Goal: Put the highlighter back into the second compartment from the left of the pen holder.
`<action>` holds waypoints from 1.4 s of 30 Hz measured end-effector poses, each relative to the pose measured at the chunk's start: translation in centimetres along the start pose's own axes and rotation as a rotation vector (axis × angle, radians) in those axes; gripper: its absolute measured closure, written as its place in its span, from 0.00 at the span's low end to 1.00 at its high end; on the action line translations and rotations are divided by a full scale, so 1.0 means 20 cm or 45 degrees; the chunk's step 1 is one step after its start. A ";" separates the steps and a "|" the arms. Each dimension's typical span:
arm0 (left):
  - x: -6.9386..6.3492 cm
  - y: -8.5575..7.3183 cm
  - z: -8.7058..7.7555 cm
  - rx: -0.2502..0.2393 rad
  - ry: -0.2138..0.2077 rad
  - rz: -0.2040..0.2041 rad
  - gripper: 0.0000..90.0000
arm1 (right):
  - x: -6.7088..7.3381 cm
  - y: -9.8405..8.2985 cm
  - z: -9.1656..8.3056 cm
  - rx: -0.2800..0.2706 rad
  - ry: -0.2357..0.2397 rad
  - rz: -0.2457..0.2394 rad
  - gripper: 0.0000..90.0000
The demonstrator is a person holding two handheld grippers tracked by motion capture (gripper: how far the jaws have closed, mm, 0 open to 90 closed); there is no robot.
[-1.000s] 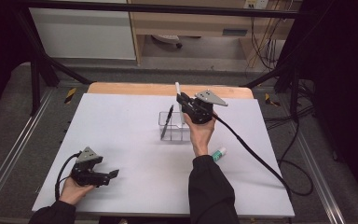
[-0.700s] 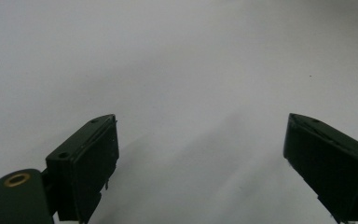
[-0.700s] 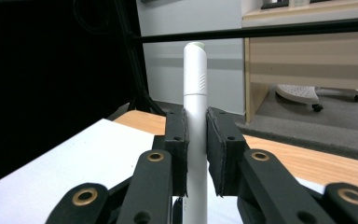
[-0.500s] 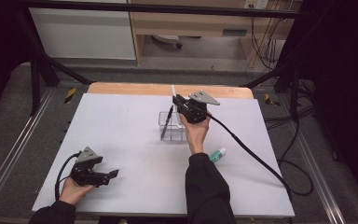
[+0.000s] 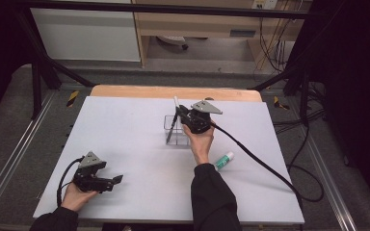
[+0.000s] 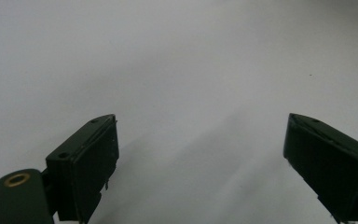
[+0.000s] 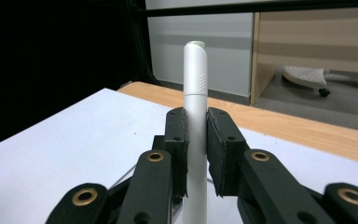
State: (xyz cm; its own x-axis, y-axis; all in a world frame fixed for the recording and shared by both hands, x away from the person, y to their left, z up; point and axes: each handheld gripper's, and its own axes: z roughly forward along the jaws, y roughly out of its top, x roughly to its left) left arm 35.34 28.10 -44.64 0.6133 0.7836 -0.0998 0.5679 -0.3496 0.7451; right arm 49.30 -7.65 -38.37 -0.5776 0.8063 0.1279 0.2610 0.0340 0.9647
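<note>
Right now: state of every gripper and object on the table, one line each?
Right gripper: shut on white marker, above the clear holder.
White marker: upright, capped, clamped between the pads.
Clear holder: upright on the table; a dark pen leans inside.
Dark pen: tilted in the holder.
Green-capped tube: lying flat on the table, untouched.
Left gripper: open, nothing between the jaws, low over the table.

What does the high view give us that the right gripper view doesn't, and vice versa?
High view alone: the clear organiser box under the right gripper, a dark pen leaning in it, a green-capped tube lying on the table, and the left gripper resting open near the front edge.
Right gripper view alone: both pads clamped flat on the white marker, which stands upright.
Both: marker, right gripper, white table, wooden back edge.
</note>
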 end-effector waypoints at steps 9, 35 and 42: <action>0.00 0.00 0.00 0.001 0.000 0.003 0.11 | 0.00 -0.06 -0.01 0.062 -0.008 -0.008 0.88; -0.01 0.00 0.01 0.010 -0.001 0.012 0.11 | -0.03 0.05 -0.38 0.319 0.051 -0.142 0.33; -0.02 0.00 0.01 0.020 -0.004 0.019 0.11 | -0.09 0.01 -0.54 0.403 0.035 -0.152 0.28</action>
State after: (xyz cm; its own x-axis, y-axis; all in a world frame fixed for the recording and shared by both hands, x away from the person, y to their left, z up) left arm 35.31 27.70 -44.70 0.6237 0.7764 -0.0910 0.5671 -0.3693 0.7362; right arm 42.10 -15.52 -35.94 -0.6379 0.7696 0.0282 0.4147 0.3124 0.8546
